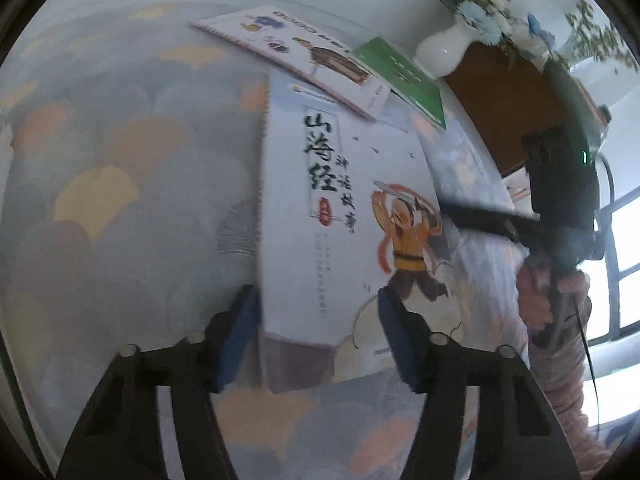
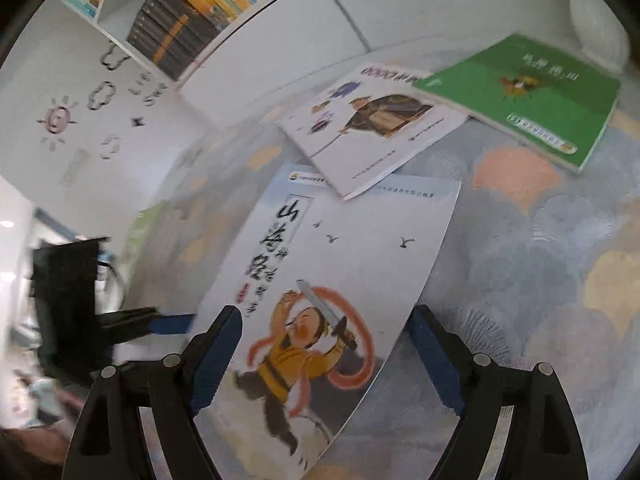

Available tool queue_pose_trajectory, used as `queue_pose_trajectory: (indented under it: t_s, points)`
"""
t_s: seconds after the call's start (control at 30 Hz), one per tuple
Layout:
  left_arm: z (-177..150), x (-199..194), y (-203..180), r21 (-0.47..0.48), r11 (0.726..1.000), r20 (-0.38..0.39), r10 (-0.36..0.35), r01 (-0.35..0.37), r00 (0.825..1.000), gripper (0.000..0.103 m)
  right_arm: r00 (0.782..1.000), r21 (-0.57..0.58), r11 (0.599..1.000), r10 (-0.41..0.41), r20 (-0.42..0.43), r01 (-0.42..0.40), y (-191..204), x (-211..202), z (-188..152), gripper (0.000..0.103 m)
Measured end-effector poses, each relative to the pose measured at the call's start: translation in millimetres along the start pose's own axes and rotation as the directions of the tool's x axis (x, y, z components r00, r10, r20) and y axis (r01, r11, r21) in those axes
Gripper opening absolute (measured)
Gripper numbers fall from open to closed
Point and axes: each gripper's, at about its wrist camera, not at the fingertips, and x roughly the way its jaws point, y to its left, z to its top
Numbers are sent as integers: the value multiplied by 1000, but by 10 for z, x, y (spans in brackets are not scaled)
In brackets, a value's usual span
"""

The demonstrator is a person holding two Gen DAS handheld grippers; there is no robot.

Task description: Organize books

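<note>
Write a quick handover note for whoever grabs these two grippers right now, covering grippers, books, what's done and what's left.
Left gripper: open, astride the big white book's spine edge, no firm grip.
Right gripper: open over the same book's lower end.
Books: three overlapping on the patterned cloth; small white book lies on the big one, with the green book behind.
Done: nothing lifted.
Left: all three.

Glossy paper book covers [image 2: 360, 248]; soft matt patterned cloth [image 2: 540, 264] beneath.

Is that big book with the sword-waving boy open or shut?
Shut. The big book lies flat on the patterned cloth, front cover up, title and picture whole, no inside pages showing. A smaller book overlaps its top corner.
</note>
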Motion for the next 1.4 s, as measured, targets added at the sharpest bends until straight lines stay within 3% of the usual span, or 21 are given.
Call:
queue_pose_trajectory:
  t_s: [0.07,0.13,0.2,0.43,0.57,0.7,0.83,0.87,0.93,1.07,1.23,1.4]
  points:
    - [81,7,114,-52,997,-7,-60,59,998,54,989,52,993,107,-104,-102,-56,7,-82,85]
    - [154,45,148,-58,996,-6,-72,72,997,49,973,101,979,188,-133,-175,-128,0,-159,81]
    - [212,79,136,-66,994,-7,-89,89,996,49,978,122,978,182,-102,-169,-196,-25,-211,69]
    - [323,139,217,-122,985,-1,-121,120,993,40,980,133,978,174,-95,-161,-145,81,-115,67]
    - [304,130,165,-79,997,16,-17,19,1000,20,987,122,983,144,-77,-135,-133,81,-99,61]
    - [301,119,190,-70,998,24,-4,6,1000,20,991,107,988,121,-51,-115,-93,112,-63,59]
    - [289,111,148,-43,999,29,28,-27,999,20,999,76,997,35,-2,-35,-141,172,4,18]
    - [283,109,126,-33,999,33,44,-43,999,21,997,109,991,72,11,-73,-207,181,17,16]
    - [270,102,76,-14,997,38,76,-75,996,21,994,139,985,103,24,-106,-262,185,18,15]
    - [238,63,-3,5,990,43,142,-142,989,22,999,51,999,6,34,-7,-24,157,-22,15]
    - [126,-39,-108,44,969,56,242,-245,969,22,1000,-8,1000,-19,18,19,244,156,-107,15]
    - [38,-226,-215,88,949,105,292,-302,950,22,999,-54,998,-28,30,30,505,145,-192,15]
